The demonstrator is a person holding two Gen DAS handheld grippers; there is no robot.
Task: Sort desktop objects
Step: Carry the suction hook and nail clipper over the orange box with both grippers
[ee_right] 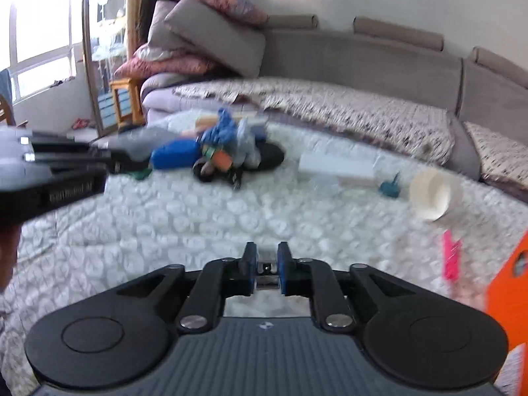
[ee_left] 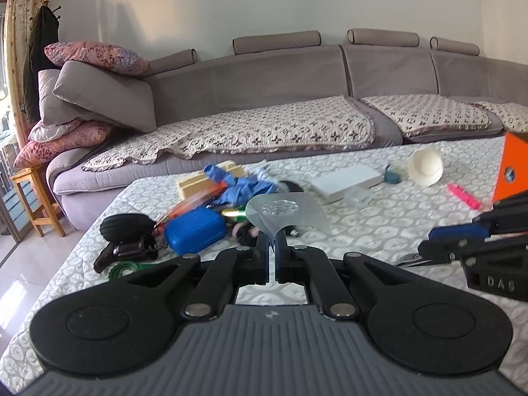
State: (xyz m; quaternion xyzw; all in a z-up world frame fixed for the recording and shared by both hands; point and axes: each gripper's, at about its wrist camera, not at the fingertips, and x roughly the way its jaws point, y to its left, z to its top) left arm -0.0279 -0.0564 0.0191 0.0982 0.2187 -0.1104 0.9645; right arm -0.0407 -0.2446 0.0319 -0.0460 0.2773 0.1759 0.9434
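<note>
Here, in the left wrist view, the left gripper (ee_left: 272,247) sits at lower centre with its fingers clamped on the edge of a clear plastic lid (ee_left: 283,213), which fans out above the fingertips and bears an embossed flower pattern near its top. Beyond it, at centre left of the frame, a heap of objects lies on the patterned grey-and-white table cover (ee_left: 363,231): a blue plastic case (ee_left: 194,231), a black pouch (ee_left: 125,227) to its left, a green strap (ee_left: 123,269) at the lower left of the pile, a blue cloth (ee_left: 237,184) on top, and a pale wooden block (ee_left: 201,181) behind. Further right lie a white box (ee_left: 346,181), a small teal item (ee_left: 392,176), a white cup on its side (ee_left: 425,166) and a pink marker (ee_left: 463,196). An orange box (ee_left: 513,171) stands at the right edge, and the right gripper (ee_left: 429,250) reaches in from the lower right of that frame. The right wrist view is blurred. There the right gripper (ee_right: 266,260) is at lower centre, and its fingers are closed on a small metal object (ee_right: 268,272), too small to identify. In this view the heap lies at upper centre, the white cup (ee_right: 432,194) at right, the pink marker (ee_right: 450,257) below it, and the orange box (ee_right: 508,300) at the right edge. The left gripper (ee_right: 112,161) enters from the left edge. A grey sofa (ee_left: 297,76) runs behind the table.
</note>
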